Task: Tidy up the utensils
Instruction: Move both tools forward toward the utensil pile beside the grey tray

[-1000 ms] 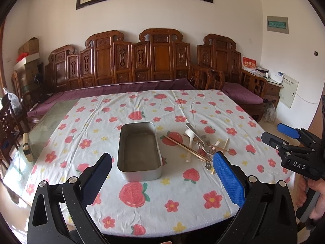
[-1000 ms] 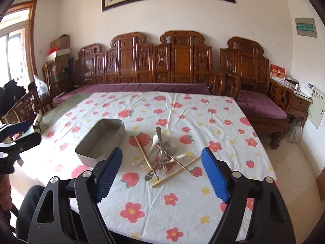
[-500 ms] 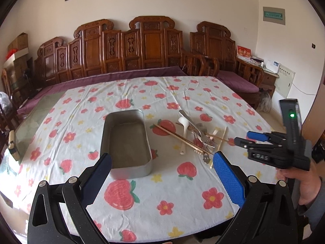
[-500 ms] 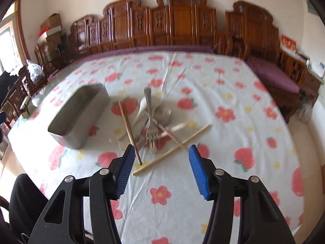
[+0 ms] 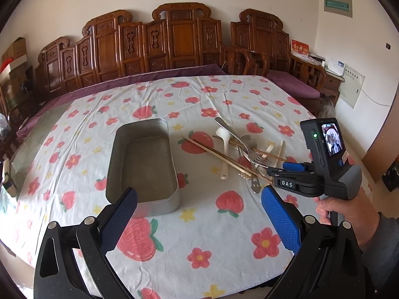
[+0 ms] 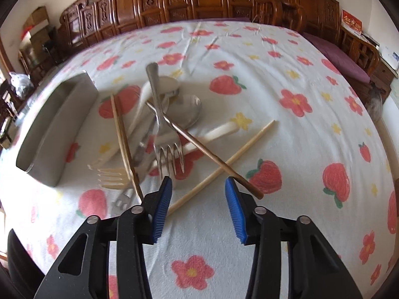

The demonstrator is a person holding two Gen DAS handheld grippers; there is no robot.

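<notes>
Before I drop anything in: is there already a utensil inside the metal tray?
No, the metal tray is bare inside; the utensils lie piled beside it.

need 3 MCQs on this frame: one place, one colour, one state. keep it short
1. Where does the rectangular grey metal tin stand relative to the heap of mixed utensils, in the left wrist view?
A left of it B right of it C on top of it

2. Colour of the pads on the right tongs?
A red B blue C green

3. What is inside the tin?
A chopsticks B a fork C nothing

Key: 1 A, the tin lies left of the heap; 2 B, both pads are blue; 3 C, its bare floor shows.
</notes>
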